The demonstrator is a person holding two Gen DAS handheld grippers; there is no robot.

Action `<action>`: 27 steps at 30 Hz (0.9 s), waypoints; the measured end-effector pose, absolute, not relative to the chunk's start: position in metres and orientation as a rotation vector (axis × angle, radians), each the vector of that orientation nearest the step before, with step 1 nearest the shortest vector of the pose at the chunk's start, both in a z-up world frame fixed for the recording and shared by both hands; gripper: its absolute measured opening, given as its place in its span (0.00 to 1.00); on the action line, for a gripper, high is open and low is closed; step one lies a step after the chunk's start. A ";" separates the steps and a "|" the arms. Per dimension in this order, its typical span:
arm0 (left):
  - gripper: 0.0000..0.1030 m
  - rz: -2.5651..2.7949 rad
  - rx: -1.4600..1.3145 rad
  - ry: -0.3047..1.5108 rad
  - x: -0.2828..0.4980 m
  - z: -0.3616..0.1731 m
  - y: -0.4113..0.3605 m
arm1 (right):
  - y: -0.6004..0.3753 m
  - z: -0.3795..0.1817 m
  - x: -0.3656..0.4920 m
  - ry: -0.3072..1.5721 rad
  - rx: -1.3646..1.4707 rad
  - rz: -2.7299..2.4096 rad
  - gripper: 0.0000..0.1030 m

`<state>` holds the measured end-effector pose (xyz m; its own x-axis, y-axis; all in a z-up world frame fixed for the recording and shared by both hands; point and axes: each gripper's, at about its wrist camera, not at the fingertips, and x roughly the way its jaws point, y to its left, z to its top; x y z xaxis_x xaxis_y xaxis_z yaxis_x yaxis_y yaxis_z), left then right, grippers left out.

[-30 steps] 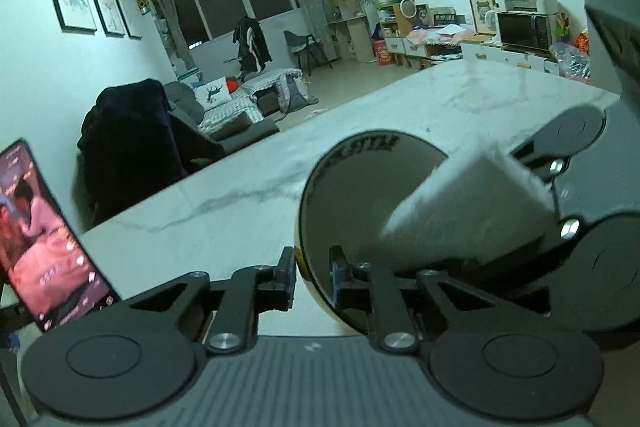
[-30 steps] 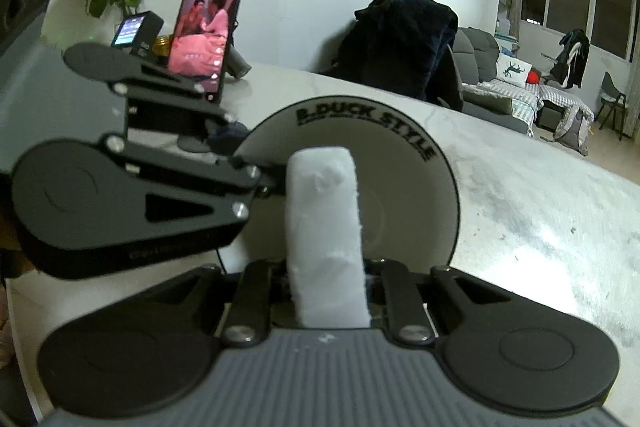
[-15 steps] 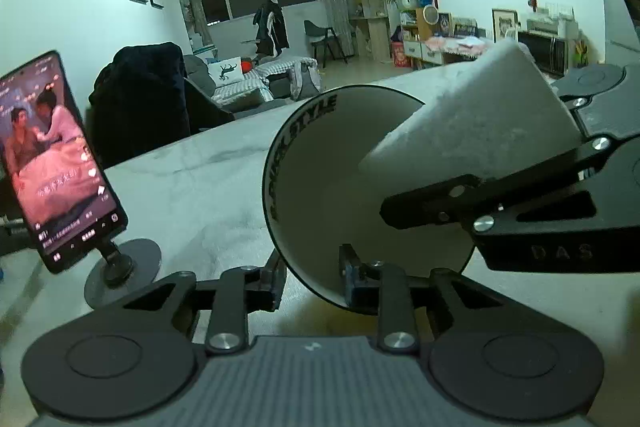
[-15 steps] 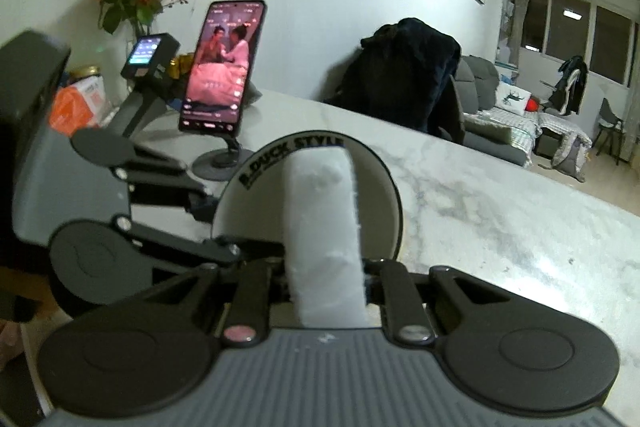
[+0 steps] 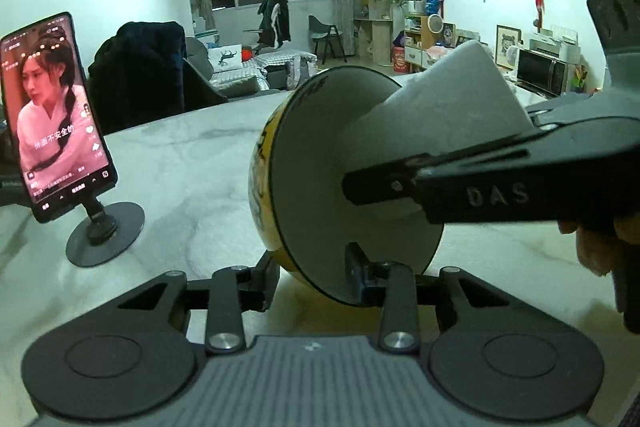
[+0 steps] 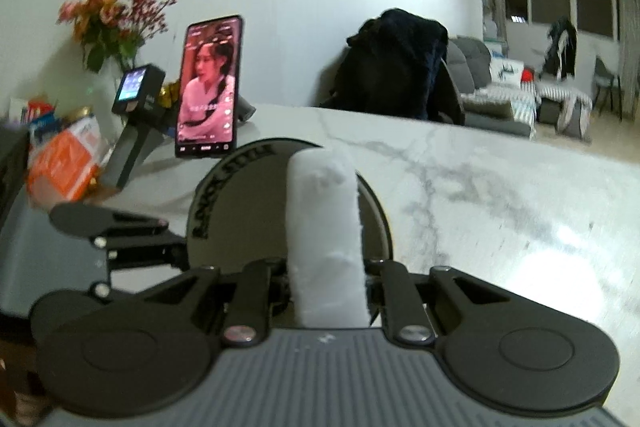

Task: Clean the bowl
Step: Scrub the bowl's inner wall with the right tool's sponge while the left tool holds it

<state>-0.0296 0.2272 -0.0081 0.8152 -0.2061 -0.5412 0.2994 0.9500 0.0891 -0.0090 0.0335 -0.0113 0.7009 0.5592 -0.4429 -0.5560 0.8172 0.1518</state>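
Left hand-held gripper [image 5: 312, 279] grips the bowl [image 5: 320, 187] by its rim: one finger sits on the yellow outside, the other on the pale inside, both clamped tight. We hold the bowl tipped on its side above the white marble table [image 5: 192, 163], w/ its opening facing the right hand-held gripper [image 5: 360, 183]. Black lettering runs round the inner rim, blurred in the right wrist view. Right hand-held gripper [image 6: 326, 275] pinches a folded white cloth pad [image 6: 324, 227], jaws closed on it. In the left wrist view the pad [image 5: 448, 107] reaches into the bowl's mouth, its end against the inside wall; the gripper's black frame, marked "DAS", crosses in front of the bowl from the right. A bit of our hand [image 5: 596, 251] shows at the right edge. In the right wrist view the bowl [image 6: 240, 211] is seen straight on behind the pad, w/ the left gripper's black linkage [image 6: 120, 239] just to its left. A phone [image 5: 56, 115] on a round black stand plays a video on the table, well left of the bowl. Farther back in the right wrist view: orange & red flowers [image 6: 116, 11], a small device w/ a lit screen [image 6: 136, 91] & an orange packet [image 6: 64, 163]. A dark coat [image 6: 396, 63] hangs over a chair beyond the table.
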 end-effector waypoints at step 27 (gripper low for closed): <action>0.36 -0.266 0.168 0.548 -0.035 -0.015 0.229 | 0.097 -0.003 -0.020 0.509 0.073 0.646 0.16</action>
